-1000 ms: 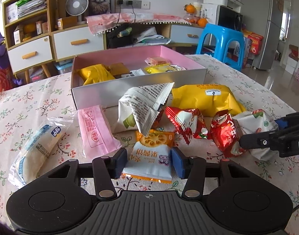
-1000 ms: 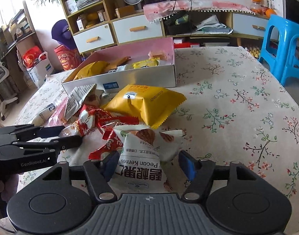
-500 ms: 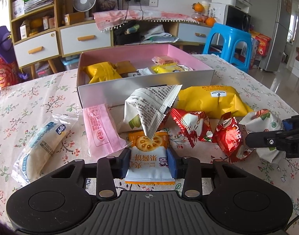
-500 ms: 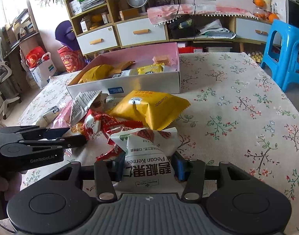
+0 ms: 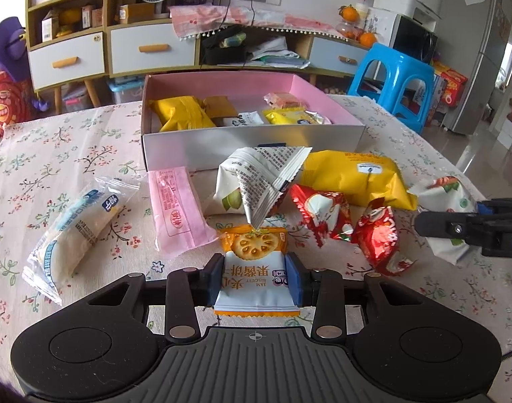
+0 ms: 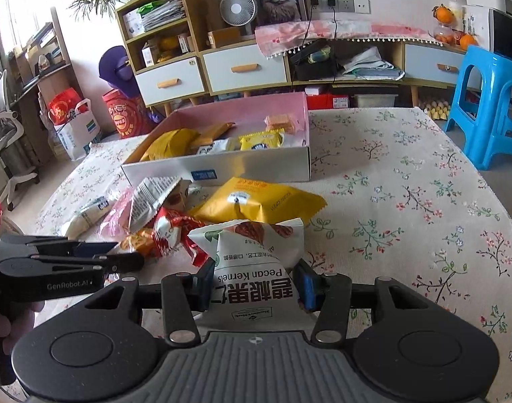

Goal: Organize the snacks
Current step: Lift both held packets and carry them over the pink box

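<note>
Your left hand-held gripper (image 5: 255,280) is clamped on the jam biscuit packet (image 5: 255,268), both pads tight on its sides, near edge of the snack pile. Your right hand-held gripper (image 6: 255,283) is clamped on the pecan kernels bag (image 6: 256,262), low on the bag, top flopping free at the far end. Neither looks clear of the desk (image 6: 407,201) yet.

Around them:
- grey-print pouch (image 5: 259,181) hangs its corner right over the far end of the biscuit packet, touching or near it
- two red wrappers (image 5: 323,213) just right of that, between your two grippers
- big yellow bag (image 6: 256,201) just beyond the pecan bag
- pink packet (image 5: 175,208) and clear-wrapped bun (image 5: 74,225) to the left, apart from the grab
- pink-lined box (image 5: 249,141) at the far side, already part filled along its far half

Risks, my read:
- lift the biscuit straight forward and you'll likely drag the grey pouch along; come up first
- pecan bag is held on slack film, could slip or swing into the yellow bag
- both hands heading to the box at once could clash; the near box wall can catch a low packet
</note>
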`<action>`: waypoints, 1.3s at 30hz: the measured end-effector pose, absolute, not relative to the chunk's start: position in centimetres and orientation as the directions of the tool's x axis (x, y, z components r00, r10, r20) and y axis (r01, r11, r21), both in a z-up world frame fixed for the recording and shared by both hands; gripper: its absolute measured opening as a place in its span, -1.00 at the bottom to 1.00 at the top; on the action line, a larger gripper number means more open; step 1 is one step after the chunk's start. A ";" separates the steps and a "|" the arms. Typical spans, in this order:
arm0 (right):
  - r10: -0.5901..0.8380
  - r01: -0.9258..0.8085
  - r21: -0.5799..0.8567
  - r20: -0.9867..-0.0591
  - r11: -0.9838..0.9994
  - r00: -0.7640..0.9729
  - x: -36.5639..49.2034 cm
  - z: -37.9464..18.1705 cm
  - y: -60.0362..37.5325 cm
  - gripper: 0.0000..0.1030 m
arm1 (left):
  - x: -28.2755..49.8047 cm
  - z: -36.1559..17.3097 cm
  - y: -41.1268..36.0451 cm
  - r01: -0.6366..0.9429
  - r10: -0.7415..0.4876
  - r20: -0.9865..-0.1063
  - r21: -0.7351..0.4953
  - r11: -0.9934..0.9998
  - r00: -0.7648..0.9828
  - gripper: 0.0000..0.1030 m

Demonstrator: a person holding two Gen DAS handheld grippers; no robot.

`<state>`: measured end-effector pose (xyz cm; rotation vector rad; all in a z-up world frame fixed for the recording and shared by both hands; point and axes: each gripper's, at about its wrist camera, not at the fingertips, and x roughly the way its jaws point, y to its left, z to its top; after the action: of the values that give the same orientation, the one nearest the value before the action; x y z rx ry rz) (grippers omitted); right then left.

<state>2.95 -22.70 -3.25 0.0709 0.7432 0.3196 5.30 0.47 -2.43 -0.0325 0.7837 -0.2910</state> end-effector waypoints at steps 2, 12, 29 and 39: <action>0.314 -0.263 0.179 -0.647 0.948 0.695 2.9 -3.0 -22.6 -0.26 | 5.0 -2.1 0.5 0.252 -0.281 -0.687 -0.145 0.957 0.670 -0.29; 0.306 -0.245 0.186 -0.651 0.952 0.694 3.9 -1.9 -22.4 -0.26 | 4.7 -0.3 0.9 0.232 -0.293 -0.698 -0.184 0.955 0.654 -0.30; 0.304 -0.193 0.239 -0.653 0.952 0.693 7.5 0.9 -21.6 -0.26 | 6.2 2.5 1.8 0.170 -0.276 -0.657 -0.222 0.960 0.701 -0.29; 0.329 -0.187 0.284 -0.619 0.940 0.713 11.2 1.7 -22.2 -0.26 | 10.7 3.7 2.3 0.114 -0.231 -0.629 -0.221 0.969 0.743 -0.29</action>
<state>11.16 -22.23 1.72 0.2070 0.7224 0.2884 10.73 2.32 3.74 -0.1732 0.7099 -0.1899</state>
